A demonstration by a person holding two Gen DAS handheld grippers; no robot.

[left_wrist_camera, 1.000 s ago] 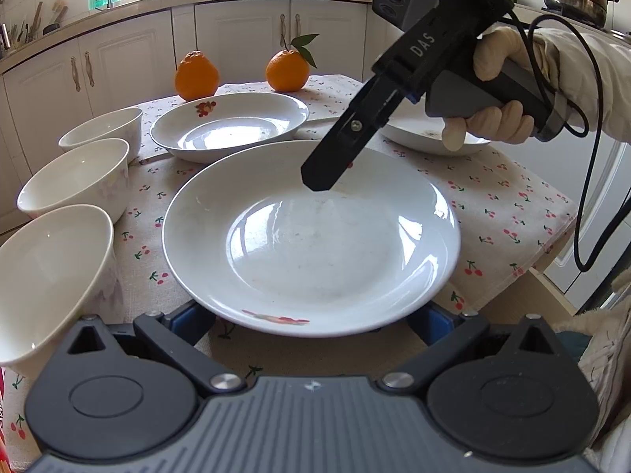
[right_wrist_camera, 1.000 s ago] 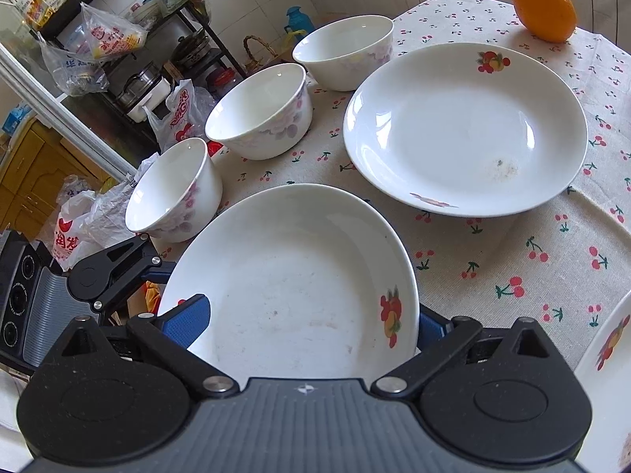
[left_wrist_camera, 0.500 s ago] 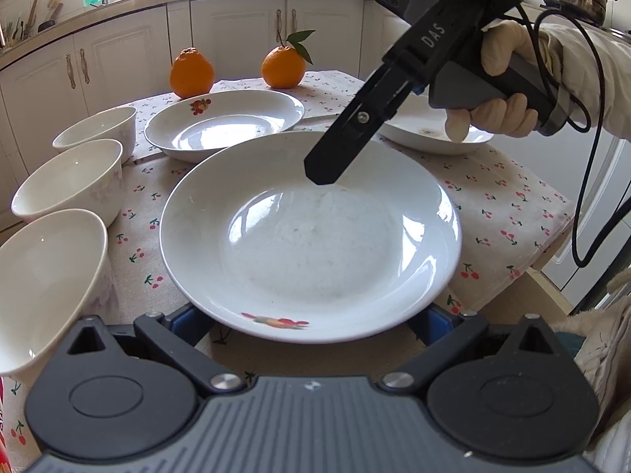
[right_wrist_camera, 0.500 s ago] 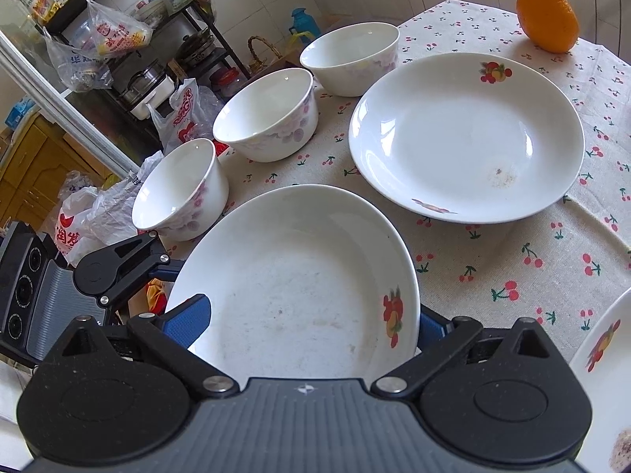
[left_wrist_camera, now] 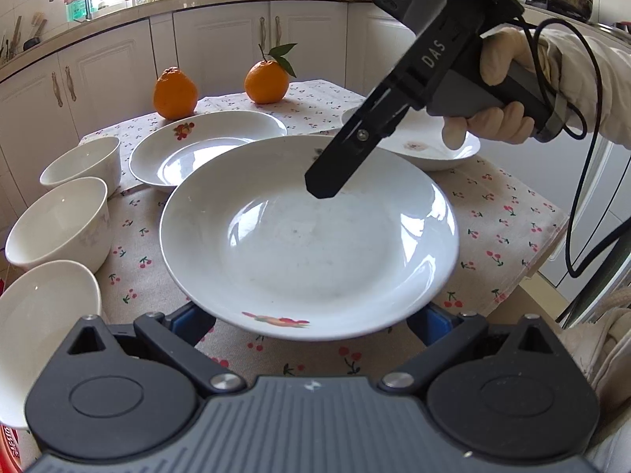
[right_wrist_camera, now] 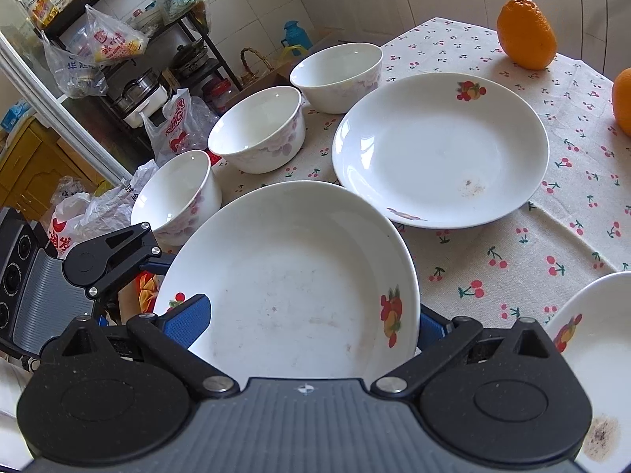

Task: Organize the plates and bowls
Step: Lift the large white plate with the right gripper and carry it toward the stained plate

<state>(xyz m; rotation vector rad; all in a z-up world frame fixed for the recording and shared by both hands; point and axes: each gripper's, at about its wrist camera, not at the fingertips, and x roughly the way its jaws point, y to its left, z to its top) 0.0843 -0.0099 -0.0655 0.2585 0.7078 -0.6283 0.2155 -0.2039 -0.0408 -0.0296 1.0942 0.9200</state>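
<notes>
A white plate (left_wrist_camera: 307,244) with fruit prints hangs just above the cherry-print tablecloth (left_wrist_camera: 504,213), held from two sides. My left gripper (left_wrist_camera: 311,319) is shut on its near rim, a blue pad at each side. My right gripper (right_wrist_camera: 307,323) grips the opposite rim: one pad rests on the plate (right_wrist_camera: 292,287), the other is hidden behind it. Its black finger (left_wrist_camera: 335,173) reaches down over the plate's far half. A second plate (right_wrist_camera: 437,149) lies just beyond, a third plate (left_wrist_camera: 426,146) at the right. Three white bowls (right_wrist_camera: 339,75) (right_wrist_camera: 256,130) (right_wrist_camera: 173,193) line the table's left edge.
Two oranges (left_wrist_camera: 175,94) (left_wrist_camera: 266,81) stand at the back of the table. A gloved hand (left_wrist_camera: 501,90) holds the right gripper, and its cable (left_wrist_camera: 572,213) loops down past the table's right corner. A rack with bags (right_wrist_camera: 118,39) stands beyond the bowls.
Both grippers have lifted the plate and carried it forward. Its far rim now overlaps the second plate in the left wrist view. Neither jaw has changed width.
</notes>
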